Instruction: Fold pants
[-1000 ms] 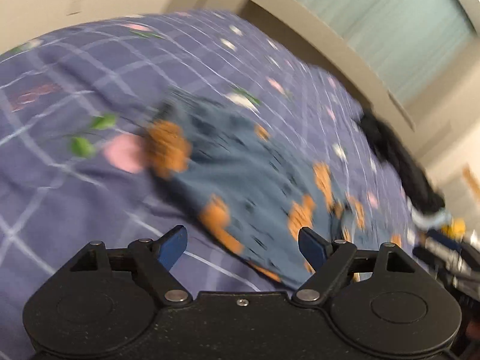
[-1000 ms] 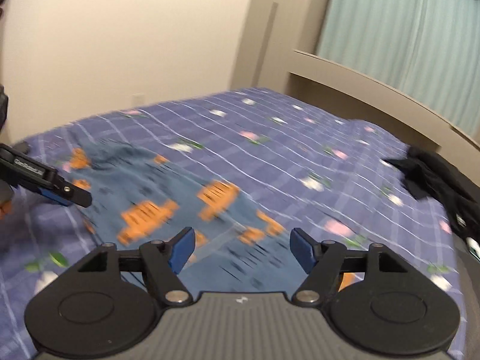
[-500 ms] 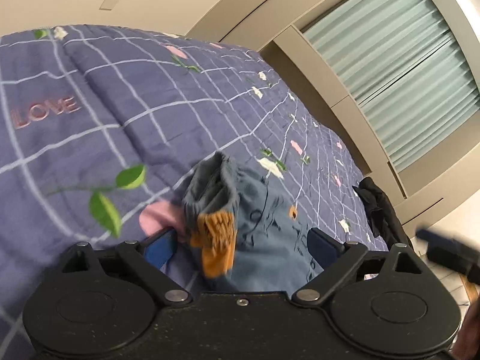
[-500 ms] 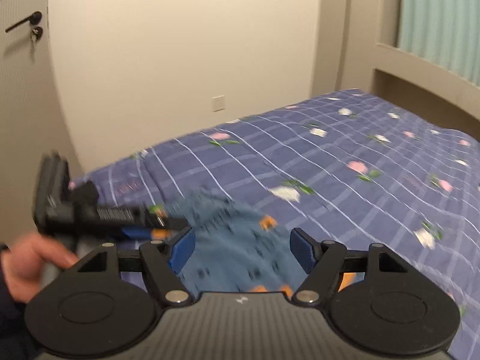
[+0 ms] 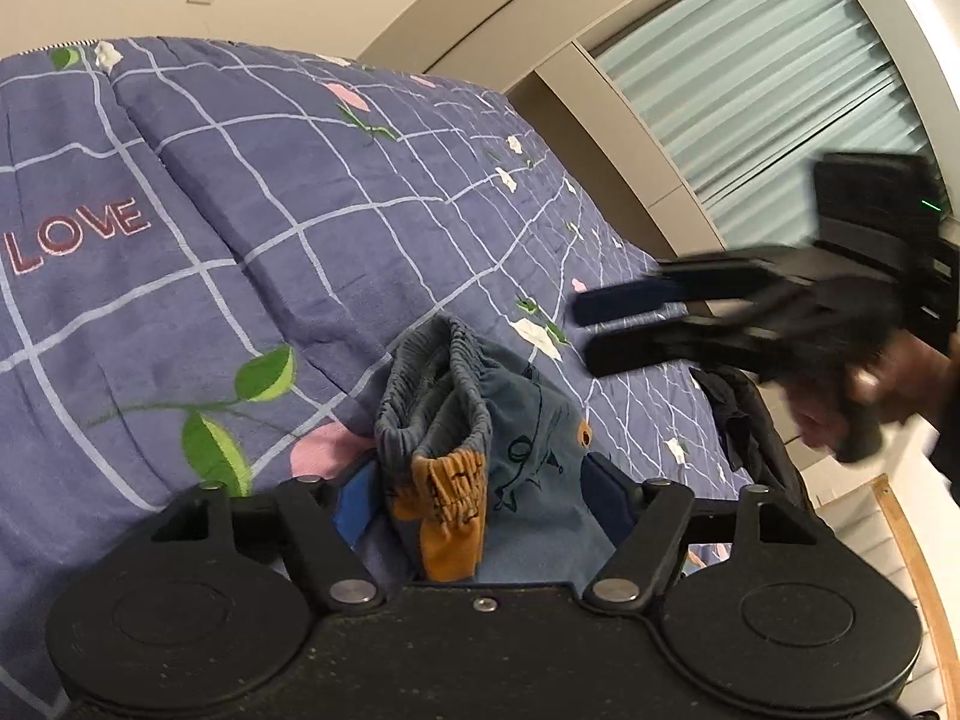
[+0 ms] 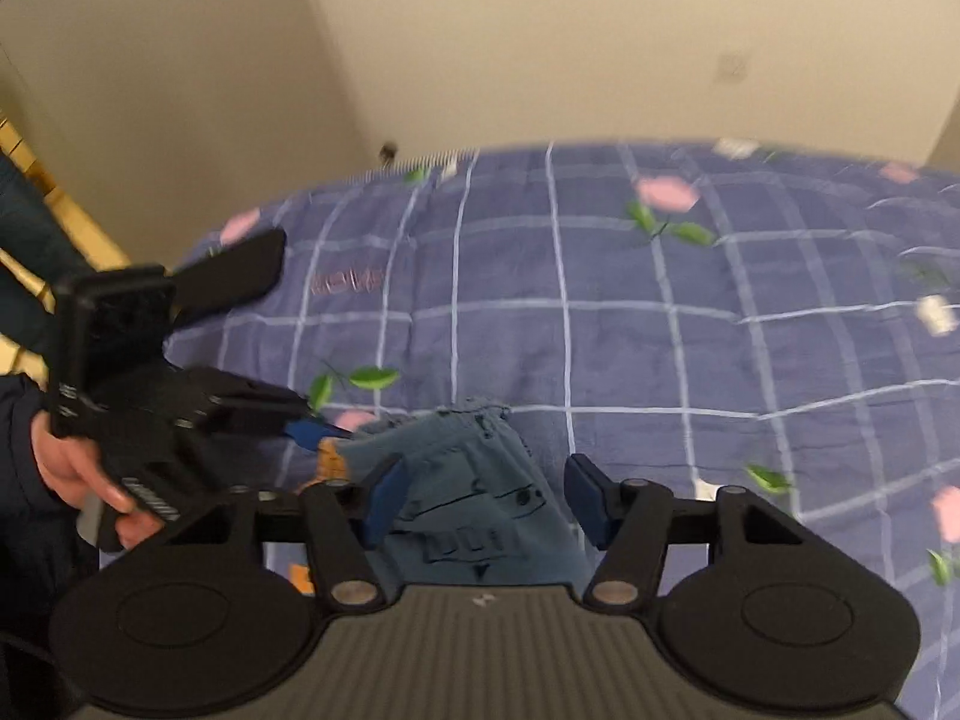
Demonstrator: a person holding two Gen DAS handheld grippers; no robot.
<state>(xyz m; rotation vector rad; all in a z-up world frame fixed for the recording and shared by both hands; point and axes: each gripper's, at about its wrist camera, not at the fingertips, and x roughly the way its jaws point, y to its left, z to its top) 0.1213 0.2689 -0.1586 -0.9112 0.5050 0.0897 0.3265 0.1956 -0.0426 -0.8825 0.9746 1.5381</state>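
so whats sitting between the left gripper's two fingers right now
The bunched elastic waistband of the blue pants, lying on the bedspread, between the left gripper pads, which have been closing; left wrist view.

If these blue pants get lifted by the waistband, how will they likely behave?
The pants will probably hang limp: the fabric already lies crumpled on the bedspread. The gathered elastic waistband stands bunched, so it may stretch or slip unevenly. They look thin, so likely light.
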